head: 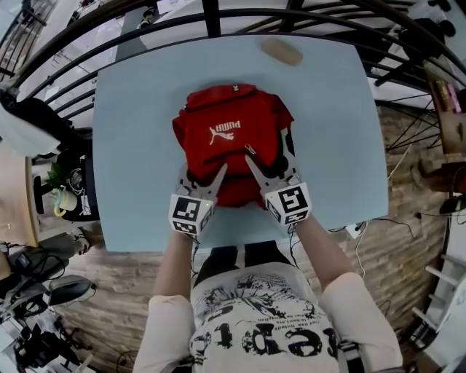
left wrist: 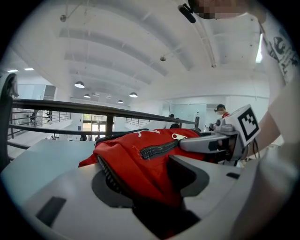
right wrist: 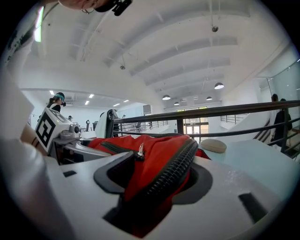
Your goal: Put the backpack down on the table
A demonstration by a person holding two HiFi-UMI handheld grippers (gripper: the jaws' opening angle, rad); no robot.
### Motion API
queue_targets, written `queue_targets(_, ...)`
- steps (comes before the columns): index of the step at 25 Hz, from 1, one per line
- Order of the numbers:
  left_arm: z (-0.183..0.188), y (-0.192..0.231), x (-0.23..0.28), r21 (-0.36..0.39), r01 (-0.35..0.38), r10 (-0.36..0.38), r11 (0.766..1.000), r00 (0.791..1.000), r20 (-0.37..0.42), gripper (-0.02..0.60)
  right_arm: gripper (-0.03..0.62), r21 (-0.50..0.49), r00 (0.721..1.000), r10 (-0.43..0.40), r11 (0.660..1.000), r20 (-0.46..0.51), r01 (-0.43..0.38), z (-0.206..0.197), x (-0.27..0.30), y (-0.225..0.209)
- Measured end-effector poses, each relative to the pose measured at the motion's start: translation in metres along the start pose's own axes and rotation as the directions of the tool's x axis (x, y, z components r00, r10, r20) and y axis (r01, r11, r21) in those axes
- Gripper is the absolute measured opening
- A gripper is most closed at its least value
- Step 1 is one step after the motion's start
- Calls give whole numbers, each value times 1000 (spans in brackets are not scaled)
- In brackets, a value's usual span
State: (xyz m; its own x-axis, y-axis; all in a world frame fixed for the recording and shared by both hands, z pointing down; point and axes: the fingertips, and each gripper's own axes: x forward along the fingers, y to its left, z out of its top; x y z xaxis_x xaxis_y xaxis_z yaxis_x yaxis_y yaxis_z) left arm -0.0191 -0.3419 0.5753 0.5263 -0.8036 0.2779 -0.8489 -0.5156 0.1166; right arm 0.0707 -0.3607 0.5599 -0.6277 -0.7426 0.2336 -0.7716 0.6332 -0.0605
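A red backpack [head: 233,138] with a white logo lies on the pale blue table [head: 138,146], near its front edge. My left gripper [head: 204,176] is at the bag's near left corner and my right gripper [head: 269,164] at its near right corner. In the left gripper view the left gripper [left wrist: 143,171] has red fabric and a black zipper [left wrist: 157,149] bunched loosely between its parted jaws. The right gripper [right wrist: 154,178] likewise straddles a fold of fabric with a zipper band [right wrist: 176,166]. Both stand open around the cloth. Each one shows in the other's view: the right gripper [left wrist: 234,133] and the left gripper [right wrist: 61,133].
A tan oval object [head: 282,51] lies at the table's far edge, behind the bag [right wrist: 213,145]. Black curved railings [head: 211,14] ring the table's far side. A cluttered desk [head: 65,189] stands to the left. The person stands close against the table's front edge.
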Motion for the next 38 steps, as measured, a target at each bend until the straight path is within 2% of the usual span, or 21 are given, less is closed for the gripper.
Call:
queue_targets(8, -46, -2, -21, -86, -66, 63, 994, 997, -40, 289, 313, 14, 996, -28, 999, -79, 29, -37, -18, 20)
queue_targets(13, -60, -3, -32, -117, -85, 80, 989, 996, -47, 296, 339, 30, 994, -67, 997, -83, 70, -51, -32, 26)
queue_targets(19, -69, 3, -48, -112, -133, 129, 985, 991, -44, 304, 357, 19, 988, -123, 992, -98, 125, -64, -54, 30)
queue_targets(27, -60, 9, -85, -107, -181, 179, 978, 983, -32, 307, 351, -17, 982, -187, 982, -34, 187, -30, -76, 39)
queue_targets(29, -48, 7, -94, -89, -163, 162, 983, 987, -15, 305, 326, -31, 979, -200, 979, -23, 200, -18, -80, 42)
queue_targets(31, -33, 1, -101, -71, -130, 132, 989, 991, 16, 304, 260, -35, 977, -214, 976, -13, 214, -5, -84, 45)
queue_targets(32, -24, -2, -105, -65, -118, 121, 991, 992, 35, 290, 220, -37, 976, -219, 975, -5, 219, 1, -86, 47)
queue_targets(33, -16, -4, -110, -60, -112, 115, 992, 992, 52, 246, 186, -40, 975, -223, 974, 5, 223, 8, -89, 51)
queue_targets(36, 6, -13, -125, -32, -100, 102, 995, 991, 89, 70, 114, -48, 974, -225, 973, 38, 227, 29, -97, 64)
queue_targets(38, 18, -22, -133, 6, -80, 79, 997, 992, 99, 42, 78, -51, 972, -226, 972, 62, 229, 43, -104, 72)
